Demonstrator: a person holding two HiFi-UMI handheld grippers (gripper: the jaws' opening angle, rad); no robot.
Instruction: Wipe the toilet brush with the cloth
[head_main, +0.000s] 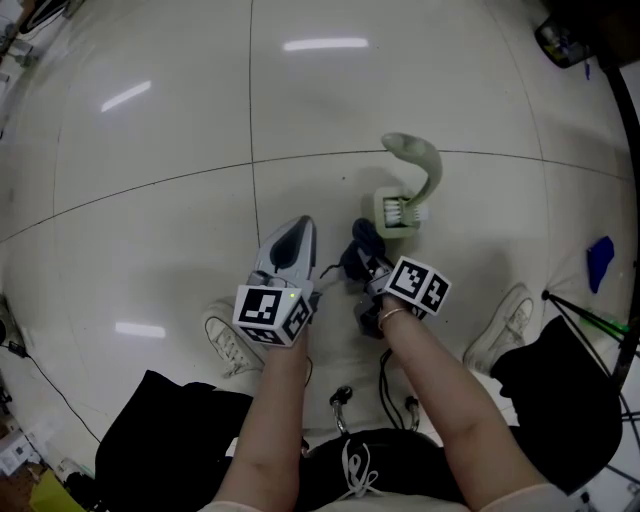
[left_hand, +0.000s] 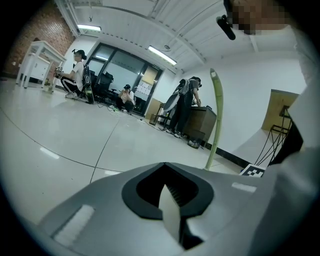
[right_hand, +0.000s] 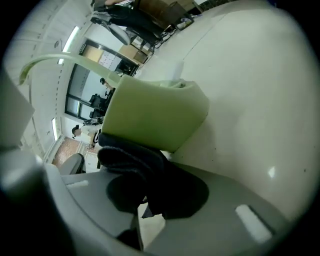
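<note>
glossy off-white tiled floor (head_main: 150, 150) with thin dark seams, in a large bright room with a red brick wall (left_hand: 37, 30). the pale green plastic toilet brush (head_main: 425, 165), with a curved handle and white bristles, stands in a boxy green holder (head_main: 392, 222). the right gripper (head_main: 368, 268) pinches a dark, soft, bunched cloth (head_main: 358, 242) just beside the holder. the left gripper (head_main: 297, 226) has its jaws pressed together with nothing between them.

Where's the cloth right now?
Head view, centre: the dark cloth is clamped in the right tool, close beside the green brush holder on the floor.
</note>
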